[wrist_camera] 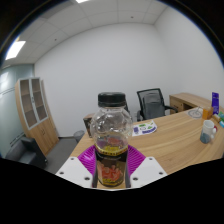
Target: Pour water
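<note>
Now, a wooden table (175,135) stretching away to the right in a white-walled office, black chair (151,102) at its far side, cabinet (36,112) along the left wall. Small items scattered far right on the tabletop, too small to name. Up close, clear bottle (111,140) with black cap, upright, dead centre between the purple pads (88,157), gripper (111,165) clamped on its lower body. Yellow-and-dark label there, writing unreadable.
</note>
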